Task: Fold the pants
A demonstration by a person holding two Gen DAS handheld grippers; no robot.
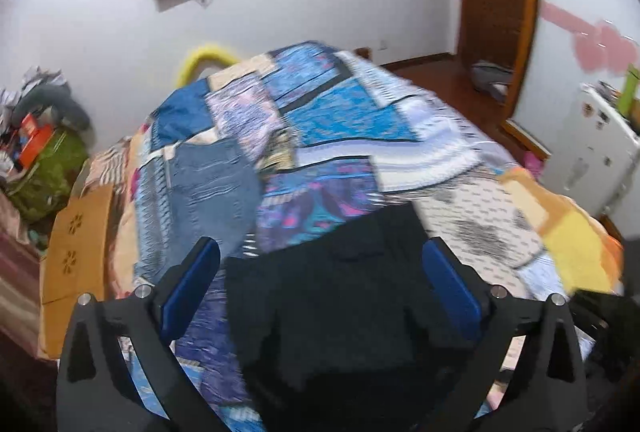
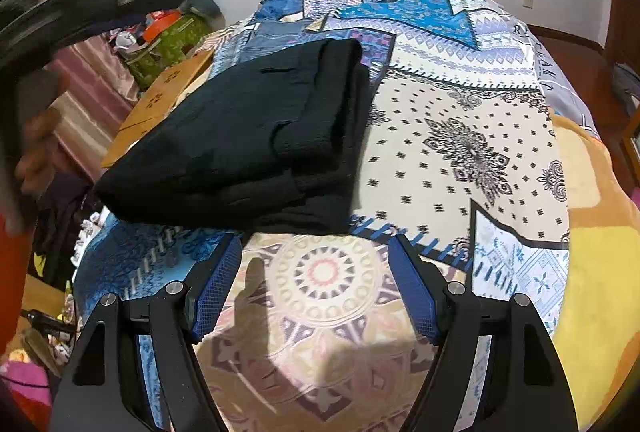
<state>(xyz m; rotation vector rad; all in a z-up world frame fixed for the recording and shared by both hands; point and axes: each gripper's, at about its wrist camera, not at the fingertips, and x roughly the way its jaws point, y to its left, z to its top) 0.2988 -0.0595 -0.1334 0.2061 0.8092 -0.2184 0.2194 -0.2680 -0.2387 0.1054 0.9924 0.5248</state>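
The black pants [image 2: 248, 140] lie folded in a thick stack on the patterned bedspread [image 2: 460, 136]. In the right wrist view my right gripper [image 2: 314, 244] is open and empty, hovering just in front of the stack's near edge. In the left wrist view, which is motion-blurred, the pants [image 1: 344, 304] lie below and between the blue pads of my left gripper [image 1: 320, 248], which is open and holds nothing. The left gripper's body also shows as a dark blur at the upper left of the right wrist view [image 2: 92, 12].
A folded pair of blue jeans [image 1: 212, 188] lies on the bed to the far left. A cardboard box [image 1: 76, 260] stands at the bed's left side, with a cluttered pile and green bag [image 1: 44, 168] beyond. A white cabinet [image 1: 592, 152] stands right, and a wooden door frame [image 1: 500, 12] behind.
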